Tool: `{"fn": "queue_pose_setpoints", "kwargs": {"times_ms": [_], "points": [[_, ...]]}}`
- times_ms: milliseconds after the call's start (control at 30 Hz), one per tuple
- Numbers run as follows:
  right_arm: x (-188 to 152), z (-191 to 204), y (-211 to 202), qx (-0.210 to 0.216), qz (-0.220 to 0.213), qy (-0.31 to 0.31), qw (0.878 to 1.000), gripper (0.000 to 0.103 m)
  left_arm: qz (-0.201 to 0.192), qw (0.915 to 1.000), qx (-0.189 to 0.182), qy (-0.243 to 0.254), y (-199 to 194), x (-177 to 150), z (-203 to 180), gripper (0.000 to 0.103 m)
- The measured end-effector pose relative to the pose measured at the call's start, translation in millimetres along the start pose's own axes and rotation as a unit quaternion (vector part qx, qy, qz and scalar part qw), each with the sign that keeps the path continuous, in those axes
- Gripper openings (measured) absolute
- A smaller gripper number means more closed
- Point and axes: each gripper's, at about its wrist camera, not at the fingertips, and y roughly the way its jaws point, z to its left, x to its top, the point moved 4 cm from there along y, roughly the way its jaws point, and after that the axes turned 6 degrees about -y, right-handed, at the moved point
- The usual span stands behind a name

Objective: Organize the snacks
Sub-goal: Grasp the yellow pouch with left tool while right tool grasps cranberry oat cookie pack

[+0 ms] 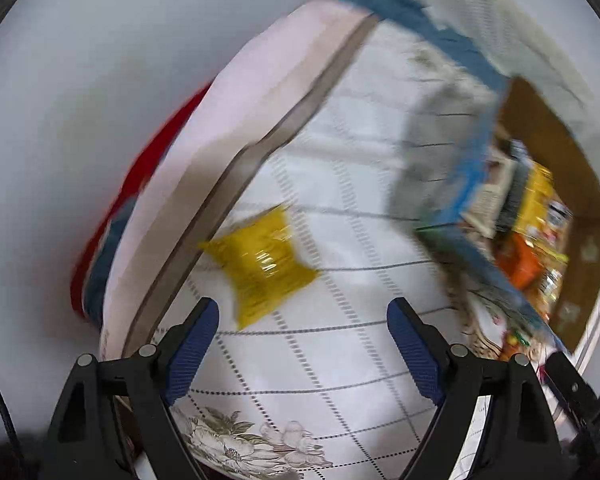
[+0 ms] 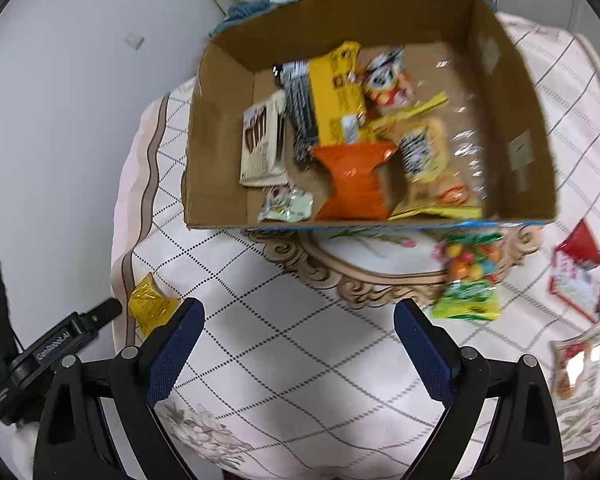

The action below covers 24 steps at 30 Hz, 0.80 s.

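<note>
A cardboard box [image 2: 216, 184] stands on the table and holds several snack packets, among them an orange pack [image 2: 354, 182] and a yellow pack [image 2: 338, 92]. The box also shows at the right of the left wrist view [image 1: 548, 128]. A small yellow packet [image 1: 262, 266] lies near the table's edge just ahead of my left gripper [image 1: 302, 326], which is open and empty. The same packet shows in the right wrist view [image 2: 148, 304]. My right gripper [image 2: 296, 328] is open and empty above the cloth. A green candy bag [image 2: 470, 280] lies in front of the box.
The checked tablecloth [image 2: 284, 344] covers a round table; its edge [image 2: 124, 272] runs down the left. Red and white packets [image 2: 576, 276] and a clear packet [image 2: 578, 364] lie at the right. The left gripper's body [image 2: 52, 348] sits at the left edge.
</note>
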Motion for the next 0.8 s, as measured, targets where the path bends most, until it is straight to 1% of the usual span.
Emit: {"fn": "queue_pose_setpoints", "kwargs": {"times_ms": [67, 133, 200, 300, 467, 533, 567, 600, 633, 733, 767, 800], "points": [[-1, 0, 12, 0.003, 0.006, 0.014, 1.0, 0.098, 0.037, 0.9984, -0.005, -0.041, 21, 4, 17, 0.086], [0, -2, 21, 0.0, 0.009, 0.024, 1.0, 0.098, 0.064, 0.9948, -0.01, -0.078, 37, 8, 28, 0.086], [0, -5, 30, -0.004, 0.013, 0.035, 0.999, 0.098, 0.078, 0.992, -0.007, -0.099, 48, 12, 33, 0.086], [-1, -8, 42, -0.006, 0.02, 0.048, 0.999, 0.098, 0.09, 0.9896, 0.005, -0.112, 63, 21, 34, 0.086], [-4, -15, 52, -0.011, 0.027, 0.059, 0.998, 0.098, 0.112, 0.9867, 0.034, -0.113, 93, 31, 27, 0.086], [-7, -20, 54, -0.014, 0.029, 0.065, 0.997, 0.098, 0.106, 0.9881, 0.051, -0.099, 100, 33, 21, 0.086], [-8, -23, 54, -0.014, 0.03, 0.068, 0.997, 0.098, 0.097, 0.9897, 0.059, -0.087, 101, 33, 17, 0.077], [-10, -26, 54, -0.013, 0.031, 0.072, 0.997, 0.098, 0.08, 0.9919, 0.072, -0.068, 100, 32, 11, 0.062], [-12, -30, 53, -0.011, 0.031, 0.076, 0.997, 0.098, 0.074, 0.9929, 0.077, -0.053, 100, 31, 6, 0.062], [-20, -49, 43, -0.007, 0.027, 0.1, 0.995, 0.098, 0.056, 0.9951, 0.081, 0.003, 96, 15, -16, 0.057], [-25, -62, 36, -0.004, 0.022, 0.114, 0.993, 0.098, 0.053, 0.995, 0.081, 0.026, 94, 5, -25, 0.056], [-29, -69, 31, -0.002, 0.02, 0.124, 0.992, 0.098, 0.049, 0.9934, 0.083, 0.063, 92, -10, -40, 0.056]]}}
